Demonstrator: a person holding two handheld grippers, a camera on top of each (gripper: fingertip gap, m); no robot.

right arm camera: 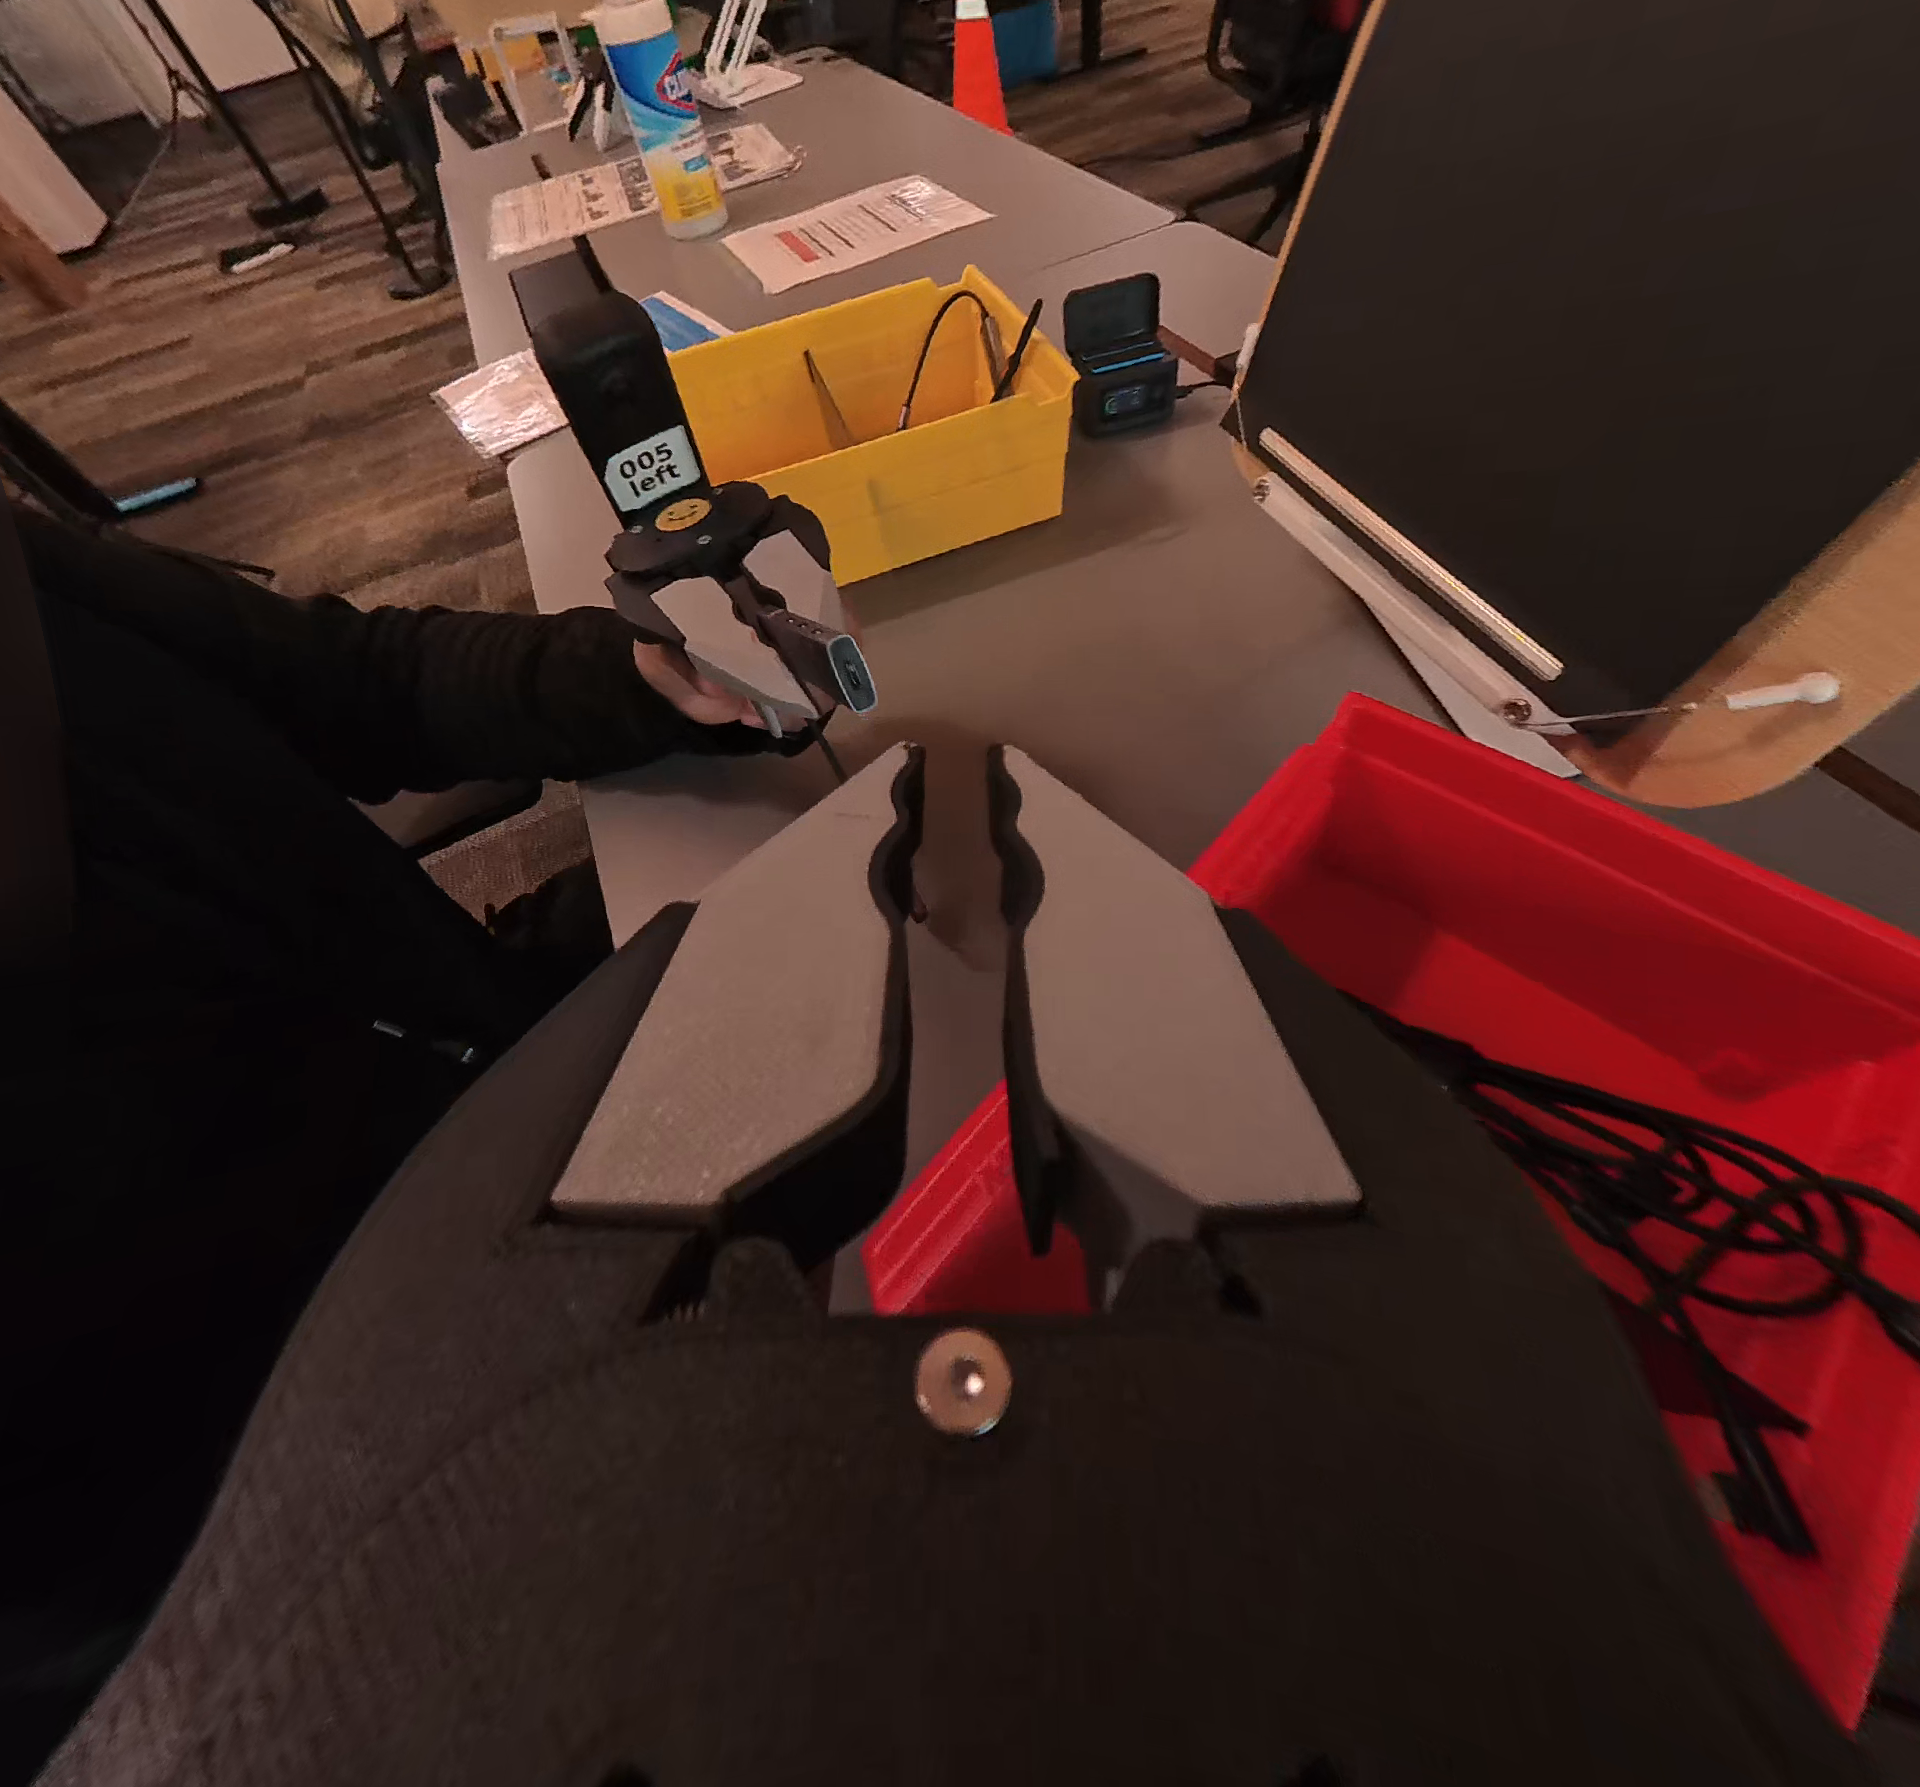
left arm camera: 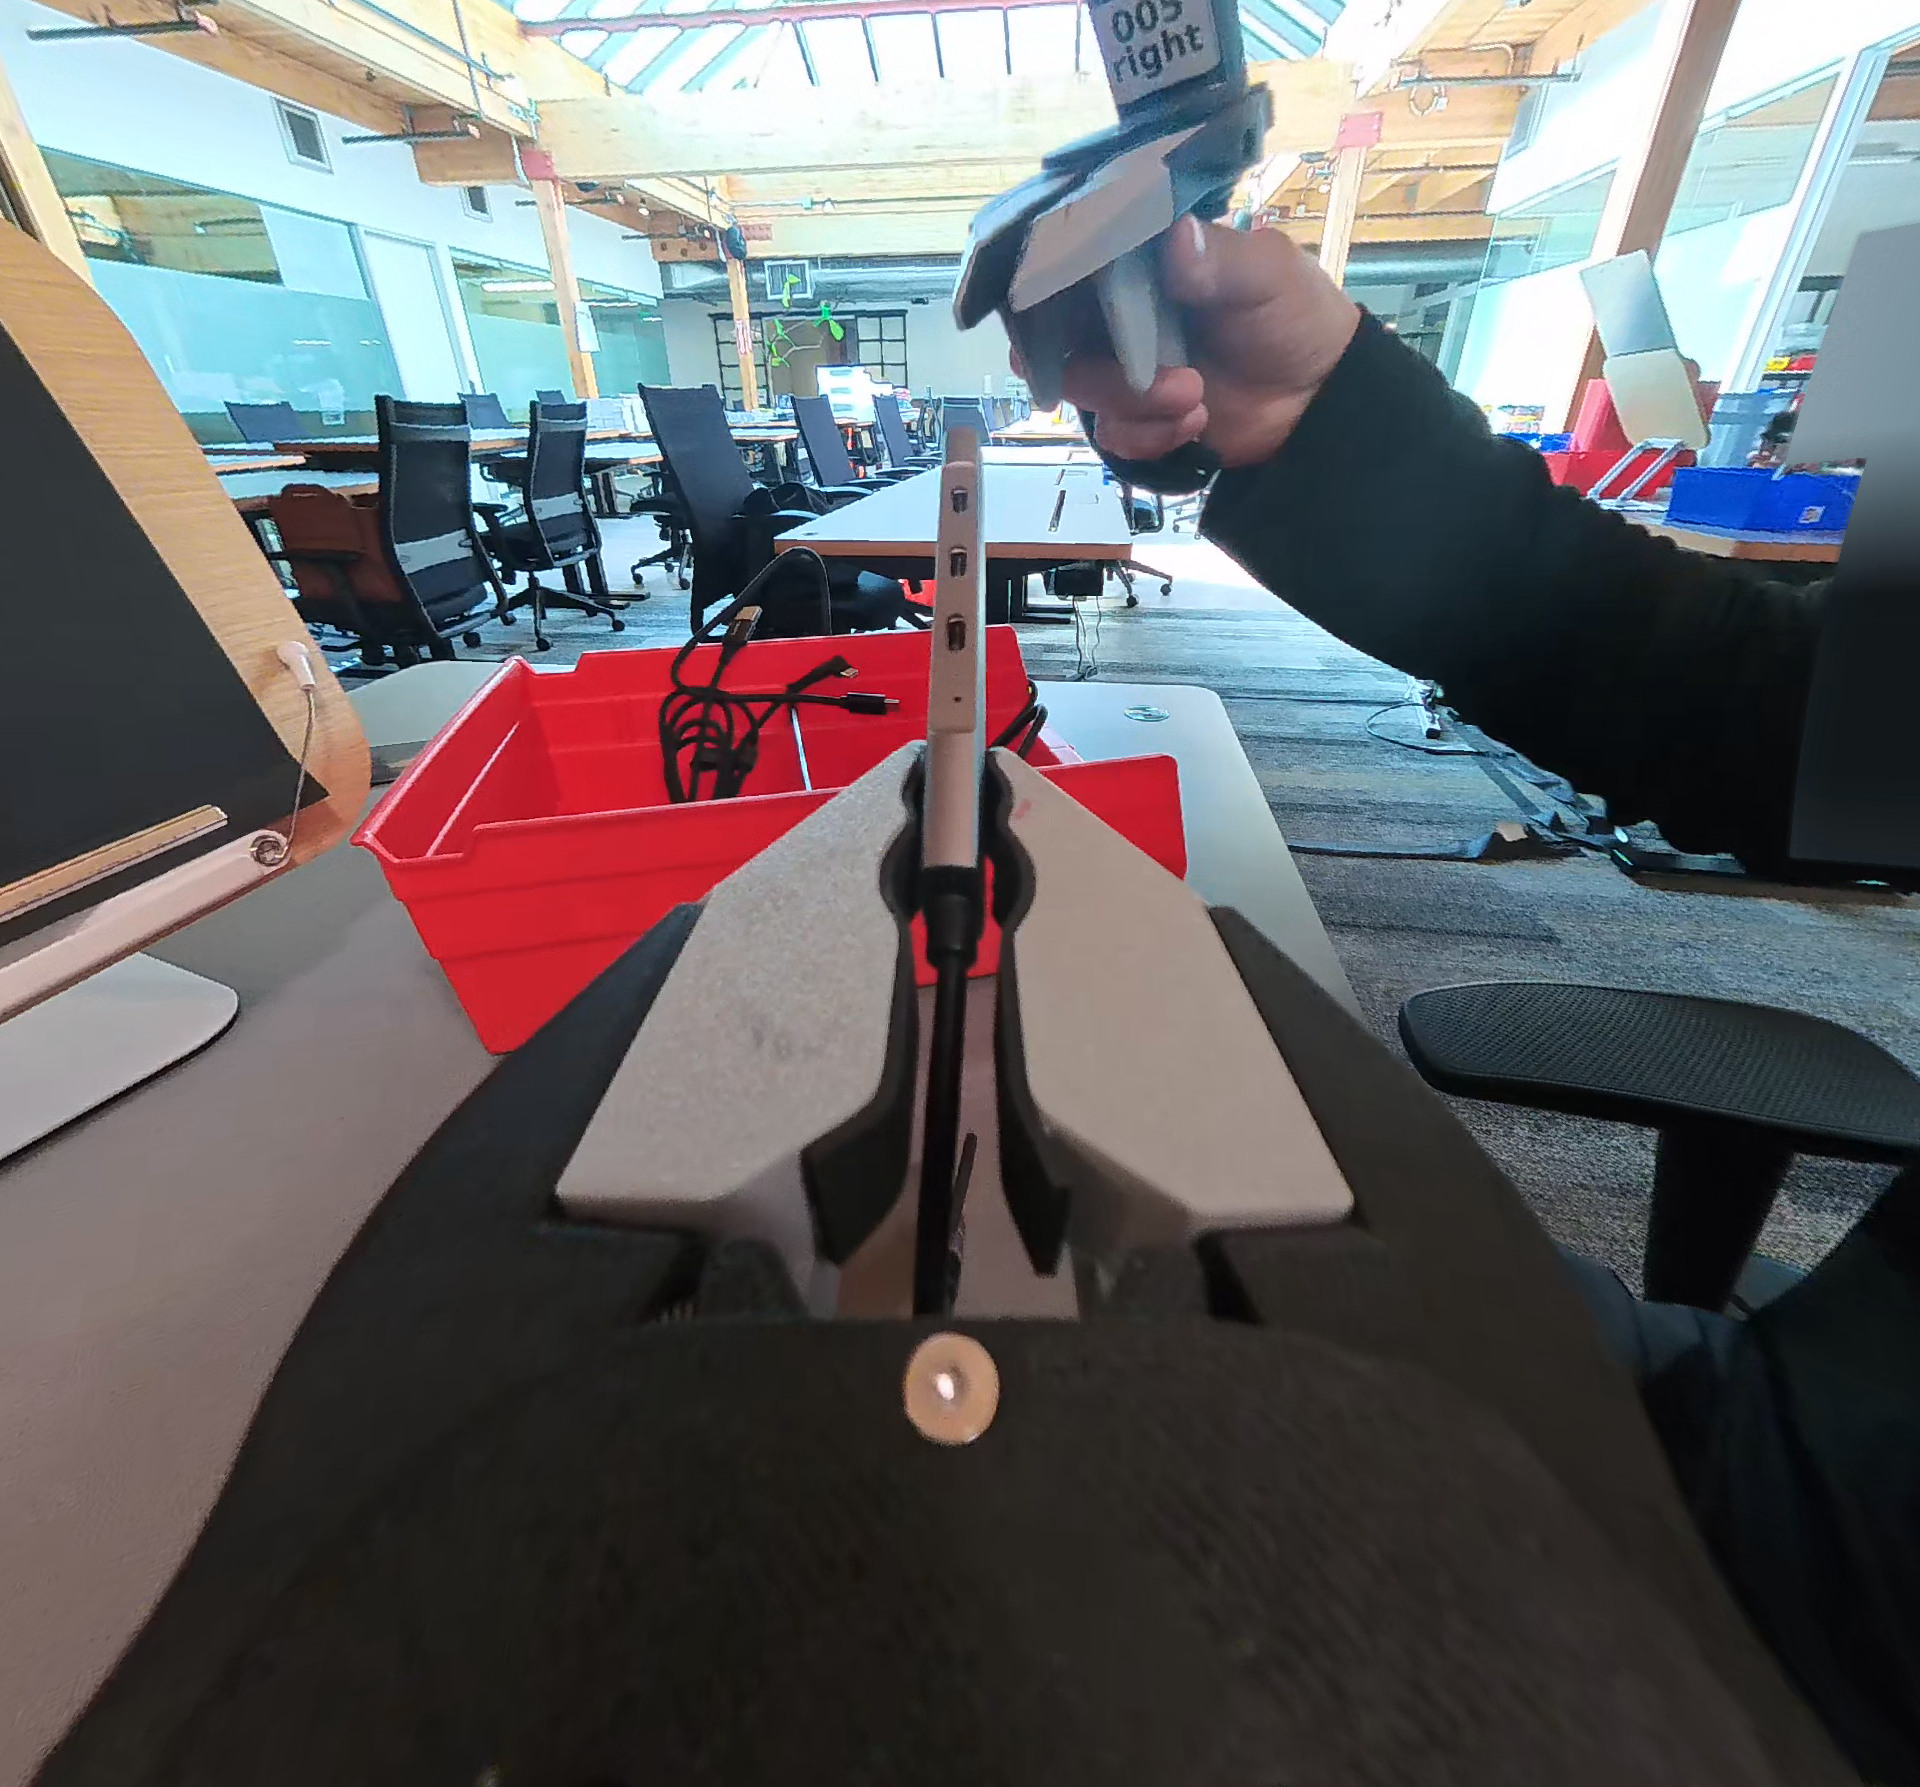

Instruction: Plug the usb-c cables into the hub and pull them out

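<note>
My left gripper [left arm camera: 954, 755] is shut on the lower end of a slim silver hub [left arm camera: 958, 594]. The hub stands edge-on above the red bin [left arm camera: 499, 864], its row of ports facing me and its own black lead running back between the fingers. Loose black USB-C cables [left arm camera: 727, 719] lie coiled in that bin. My right gripper [right arm camera: 954, 752] is slightly open and empty, over the grey table by the red bin [right arm camera: 1558, 906] and its cables [right arm camera: 1662, 1218]. The right wrist view shows the left gripper [right arm camera: 790, 636] with the hub [right arm camera: 842, 672] just beyond. The left wrist view shows the right gripper [left arm camera: 1039, 283] raised above the hub.
A wood-backed monitor [right arm camera: 1610, 283] stands right of the red bin and also shows in the left wrist view [left arm camera: 104, 646]. A yellow bin [right arm camera: 883, 428], a black case [right arm camera: 1122, 366] and a wipes canister [right arm camera: 665, 127] sit farther along the table. A chair armrest [left arm camera: 1662, 1062] is at the right. The grippers' ends are close to 15 cm from one another. The wood-backed monitor [right arm camera: 1610, 283] is about 30 cm from both grippers' fingertips.
</note>
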